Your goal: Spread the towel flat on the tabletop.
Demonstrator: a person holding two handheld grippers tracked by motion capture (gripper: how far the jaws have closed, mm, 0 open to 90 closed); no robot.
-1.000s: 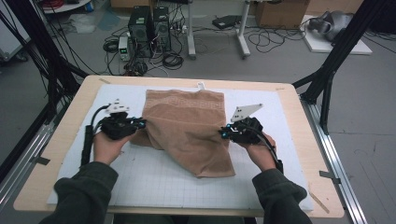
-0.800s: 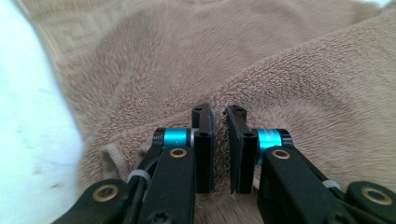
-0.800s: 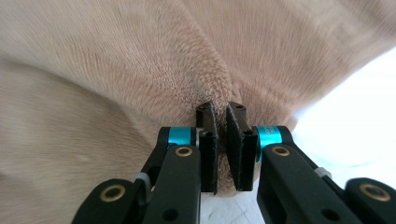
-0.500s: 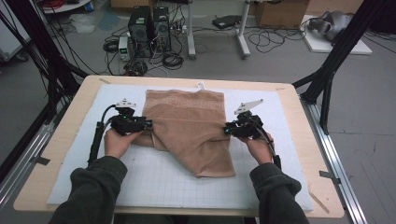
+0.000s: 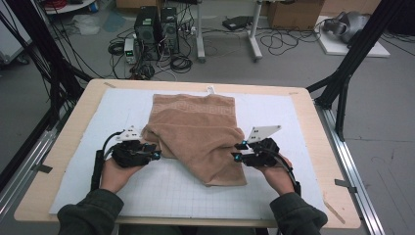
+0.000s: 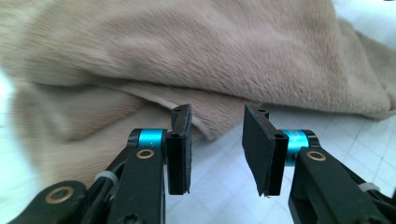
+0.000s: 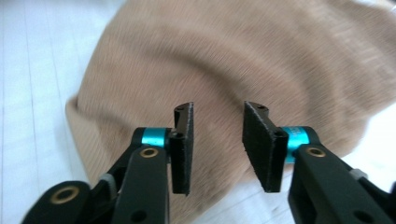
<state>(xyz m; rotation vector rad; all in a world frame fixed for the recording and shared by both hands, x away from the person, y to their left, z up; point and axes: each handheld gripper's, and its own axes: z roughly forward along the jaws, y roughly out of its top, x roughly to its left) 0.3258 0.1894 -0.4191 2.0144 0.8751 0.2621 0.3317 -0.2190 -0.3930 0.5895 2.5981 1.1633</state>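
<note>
The tan towel (image 5: 198, 134) lies on the white gridded mat (image 5: 88, 147) that covers the bench (image 5: 58, 161), with its far part spread flat and its near part folded over into a narrower, rumpled flap that reaches toward the person. It sits between the two grippers, its left fold just ahead of the left gripper (image 5: 155, 155) and its right edge just ahead of the right gripper (image 5: 236, 152). In the left gripper view the left gripper (image 6: 217, 147) has its jaws standing apart, having just been opening, with bare mat showing in the gap and the towel's folded edge (image 6: 205, 123) lying just beyond the tips, apart from the pads. In the right gripper view the right gripper (image 7: 217, 144) likewise has its jaws apart after opening, with nothing pinched between them; the towel (image 7: 261, 65) spreads out beyond and beneath the tips. A hand grips each tool from the near side, dark green sleeves (image 5: 90, 215) coming in from the near edge of the bench. Beyond the bench, computer towers (image 5: 156, 24) and loose cables lie on the floor.
</note>
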